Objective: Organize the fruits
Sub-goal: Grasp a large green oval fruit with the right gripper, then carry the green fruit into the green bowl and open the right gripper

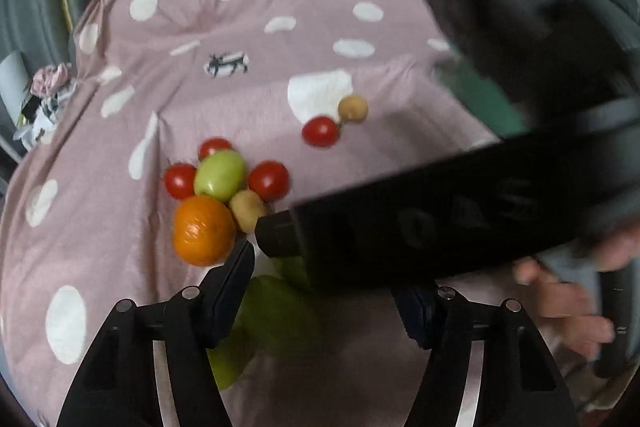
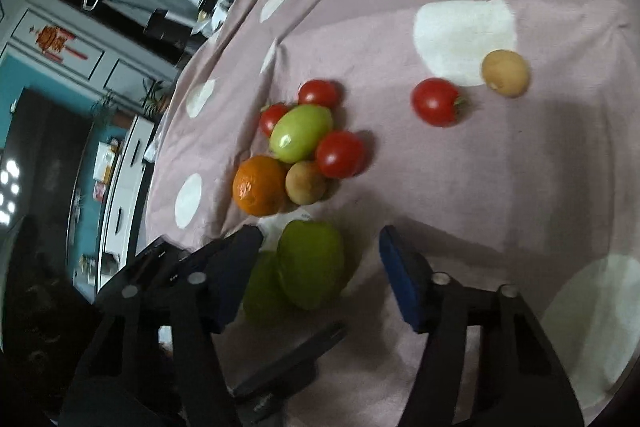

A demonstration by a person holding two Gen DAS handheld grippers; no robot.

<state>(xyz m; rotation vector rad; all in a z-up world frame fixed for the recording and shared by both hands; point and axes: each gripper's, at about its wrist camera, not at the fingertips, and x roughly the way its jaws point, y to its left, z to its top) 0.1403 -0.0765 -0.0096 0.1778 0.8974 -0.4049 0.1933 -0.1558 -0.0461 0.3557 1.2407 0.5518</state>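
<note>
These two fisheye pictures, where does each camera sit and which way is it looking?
Left wrist: on the left gripper, looking down its fingers at fruit on the pink white-dotted blanket; the right gripper and a hand cross it.
Right wrist: on the right gripper, over two green fruits; the left gripper's fingers intrude.
Shared: the round orange fruit.

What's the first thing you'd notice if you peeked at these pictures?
Probably the bright pile of fruit in the middle of the pink spotted blanket: an orange, a pale green fruit and red tomatoes huddled together. One tomato and a little brown fruit sit off to the right by themselves. Up close, two big green fruits lie between the right gripper jaws.
</note>
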